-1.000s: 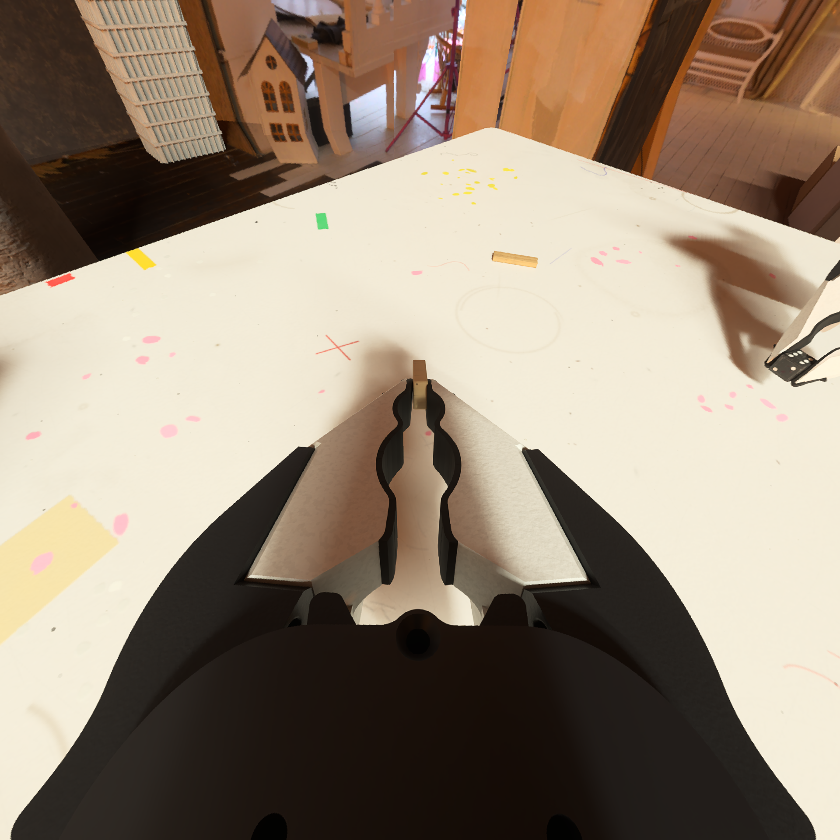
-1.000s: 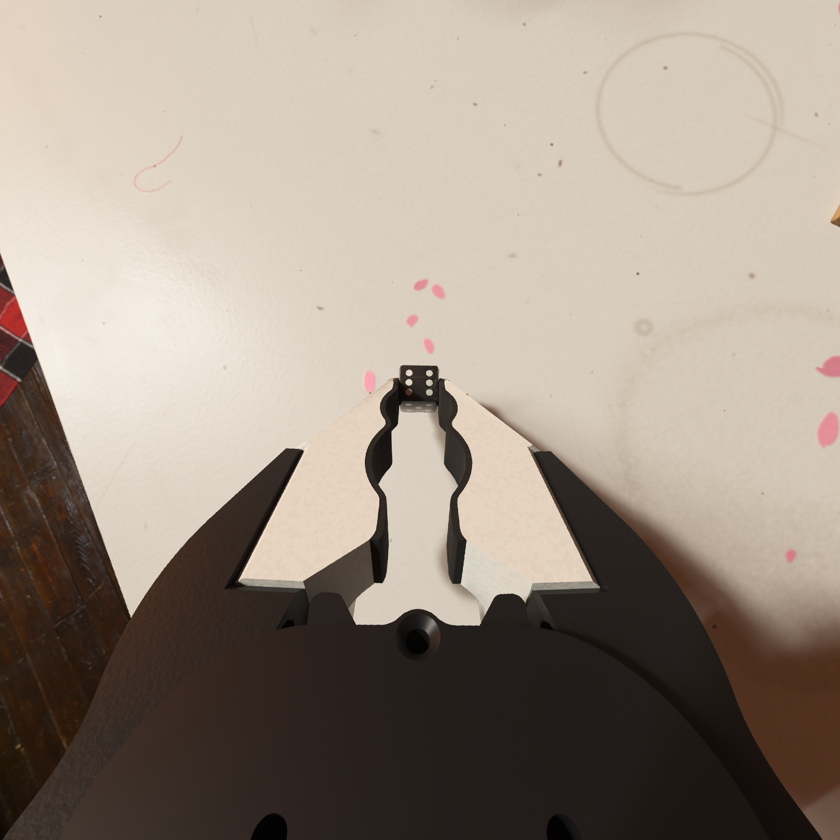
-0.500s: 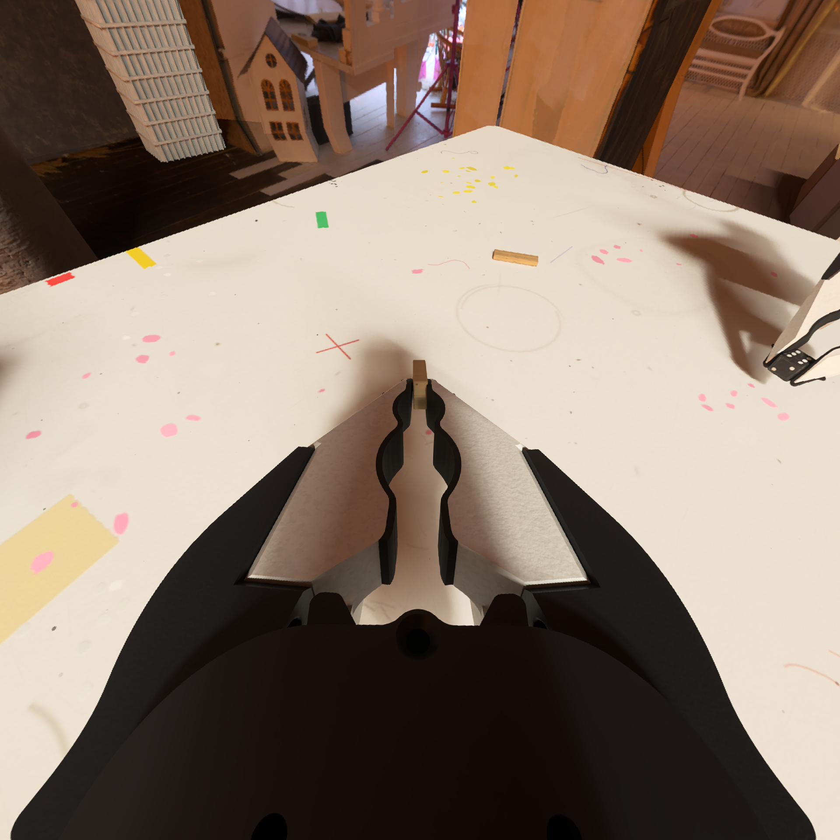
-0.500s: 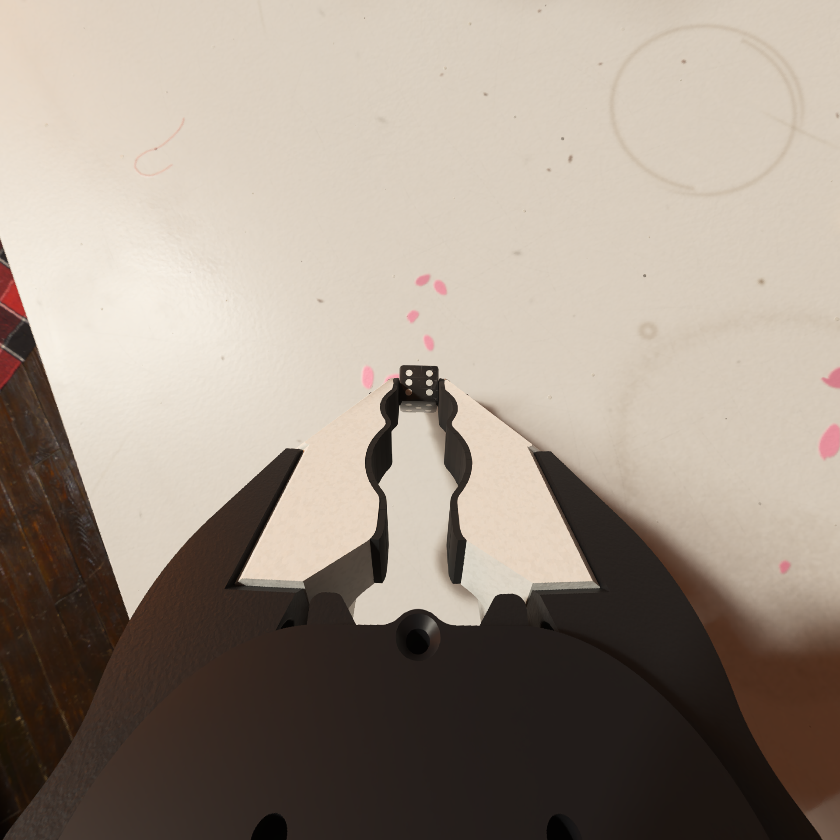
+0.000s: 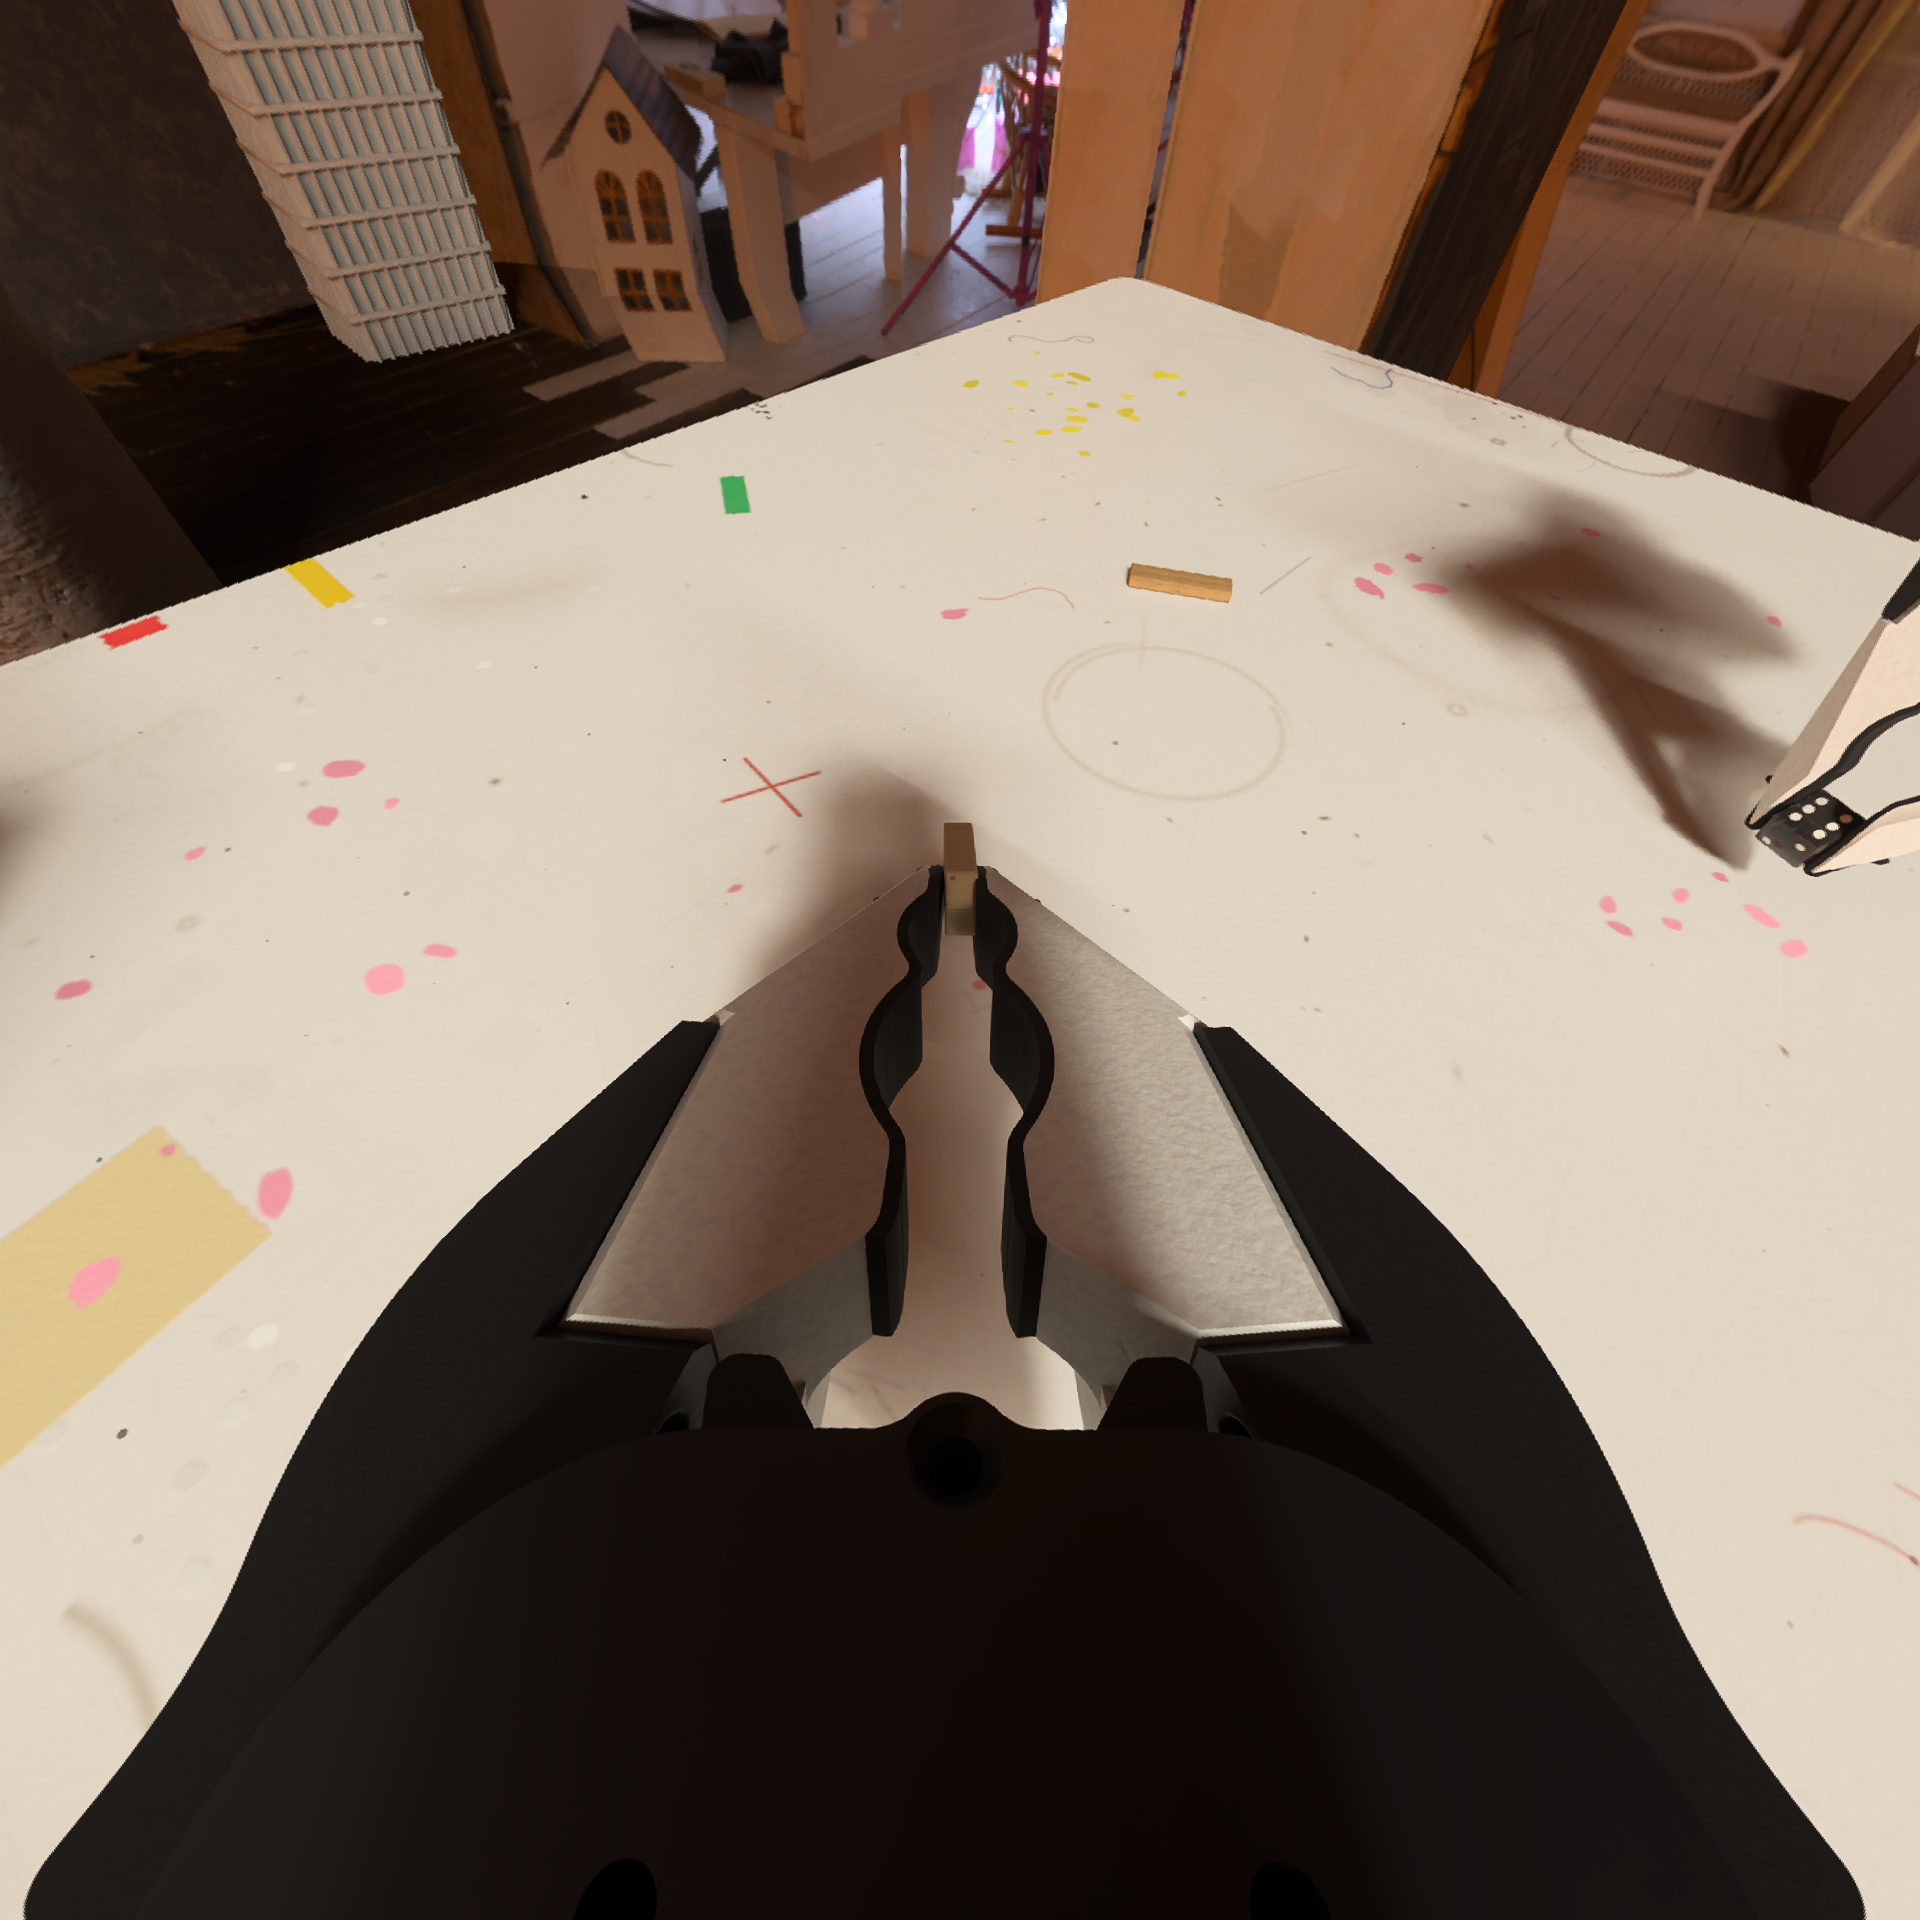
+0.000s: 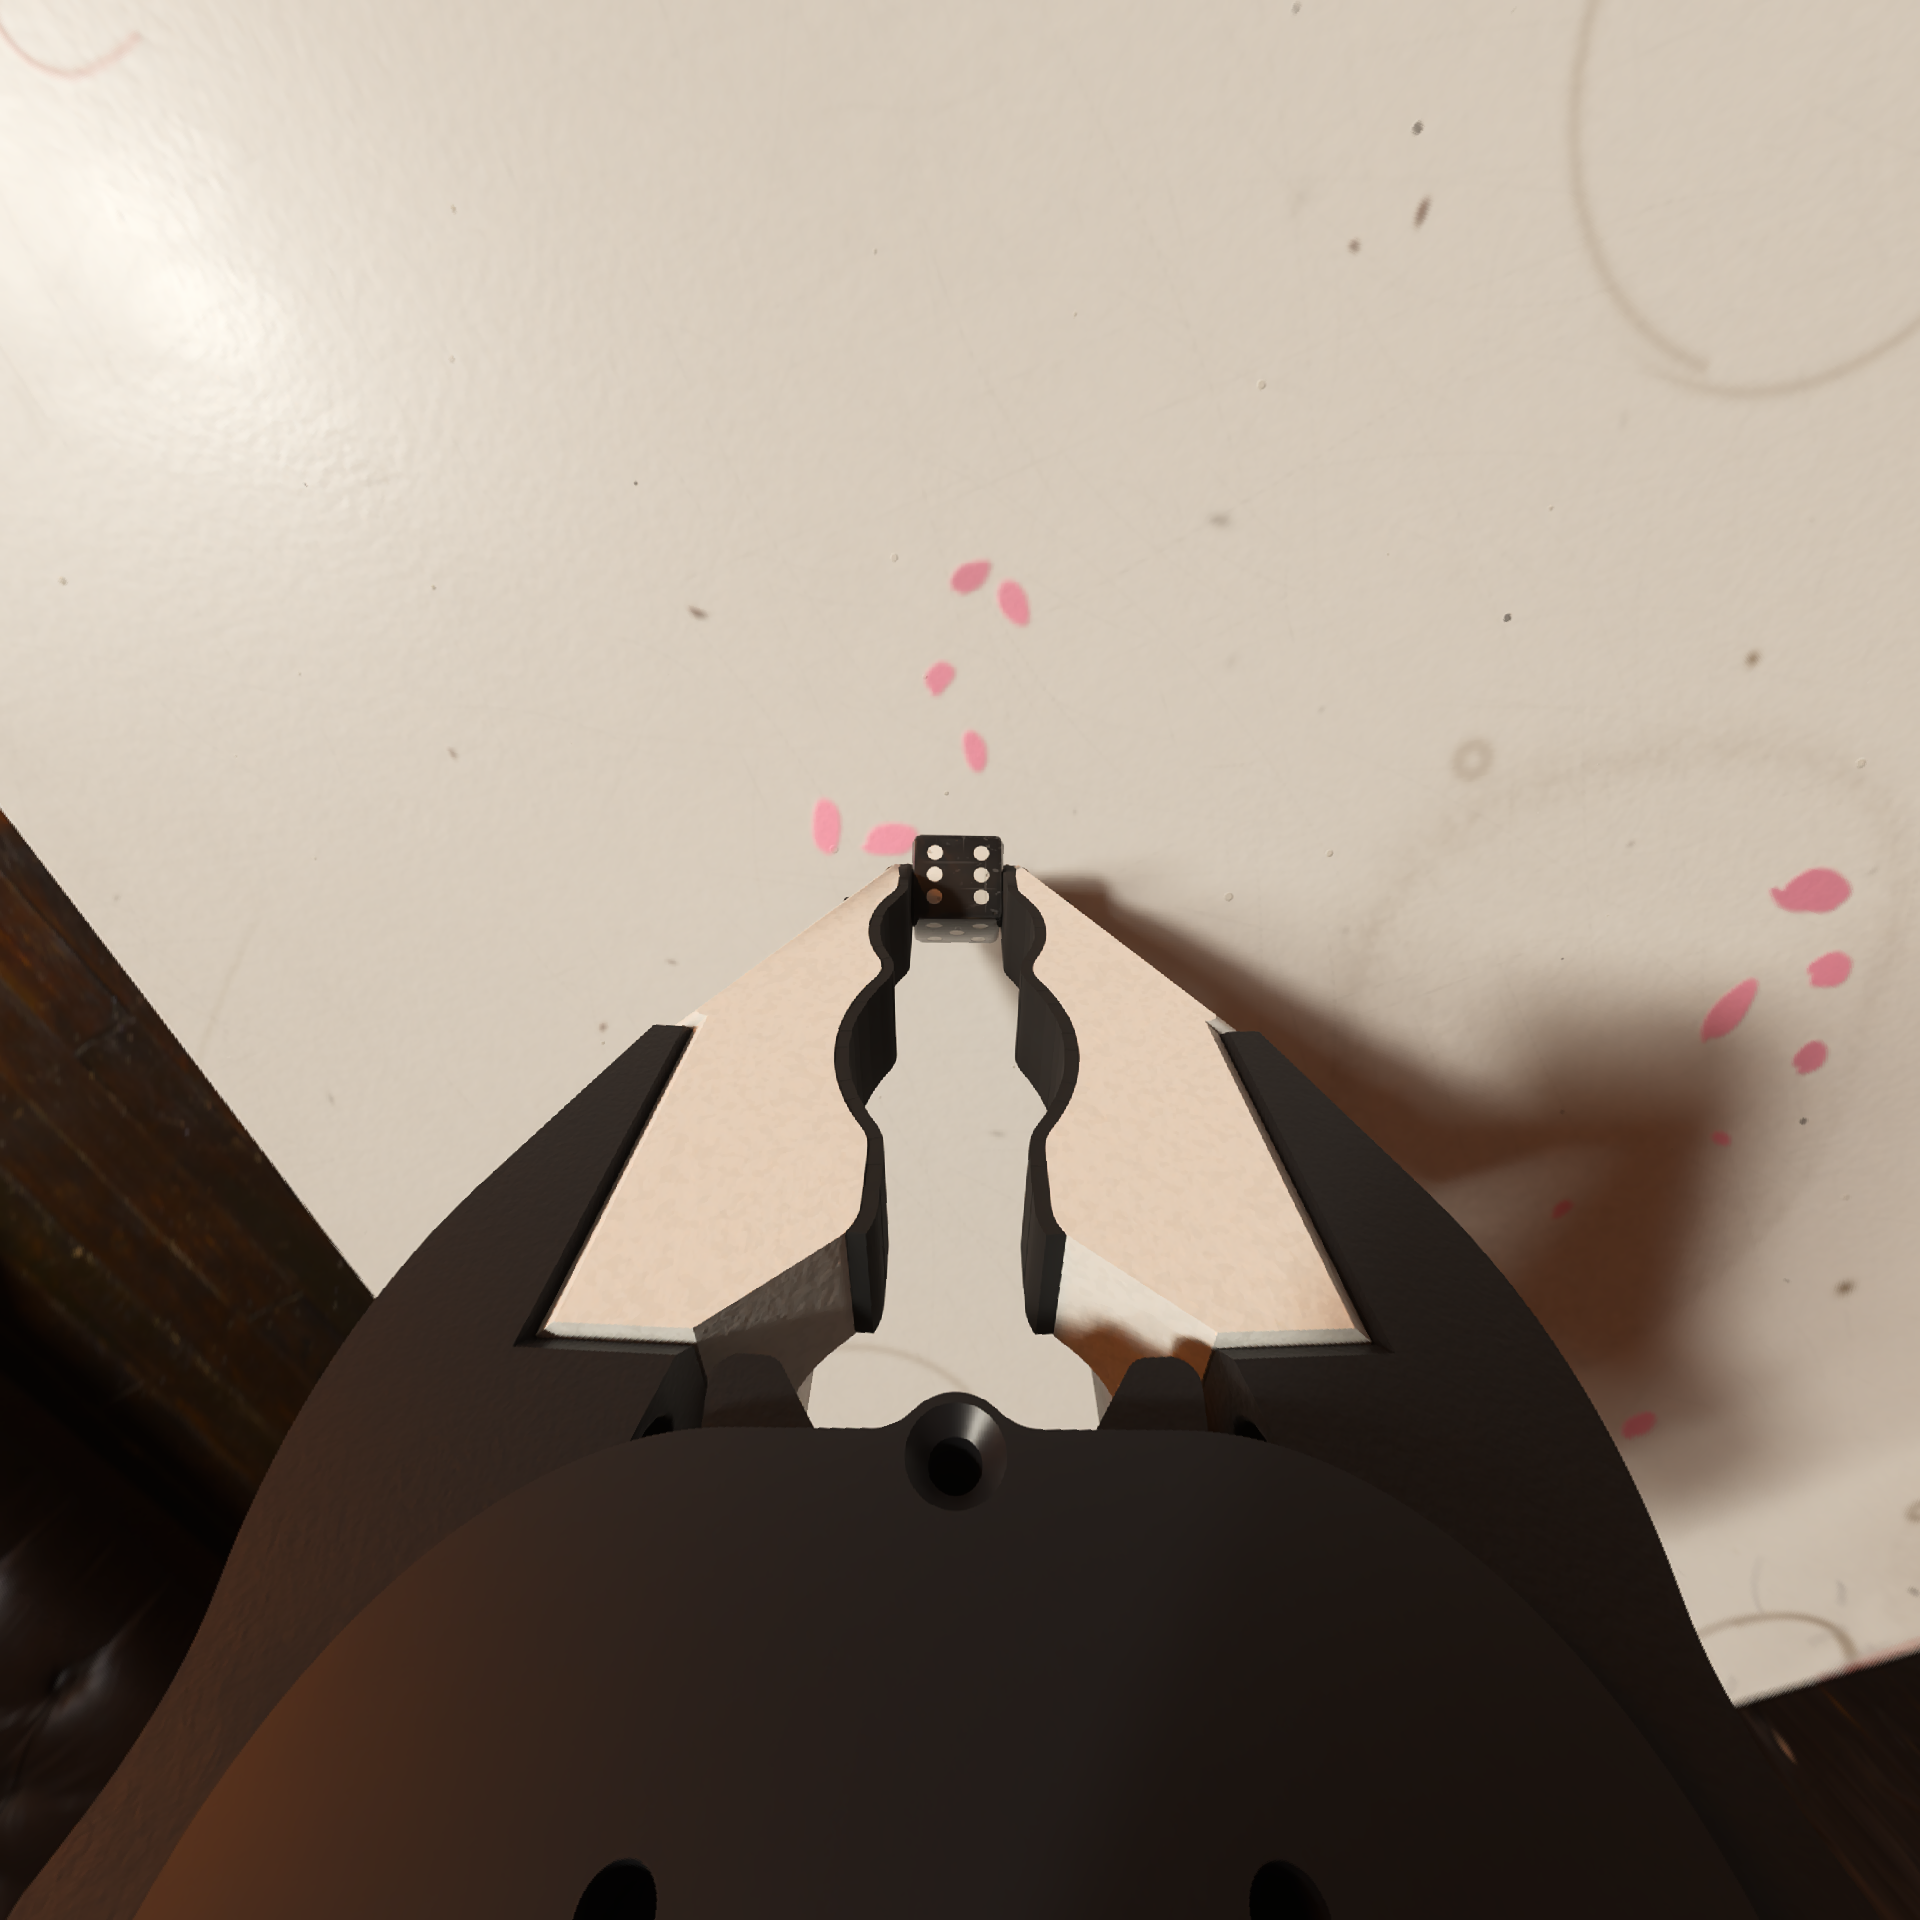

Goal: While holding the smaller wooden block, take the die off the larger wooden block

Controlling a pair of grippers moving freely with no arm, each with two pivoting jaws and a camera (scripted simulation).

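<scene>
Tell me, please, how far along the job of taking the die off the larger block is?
Done: the larger wooden block lies bare on the table. In hand: the right gripper pinches the black die well away from it, while the left gripper grips the smaller wooden block. Left: seemingly nothing, unless the die must be set down.

right hand-held gripper (image 5: 1813, 844): cut by frame edge | smaller wooden block (image 5: 958, 875): sides hidden between fingertips
</scene>
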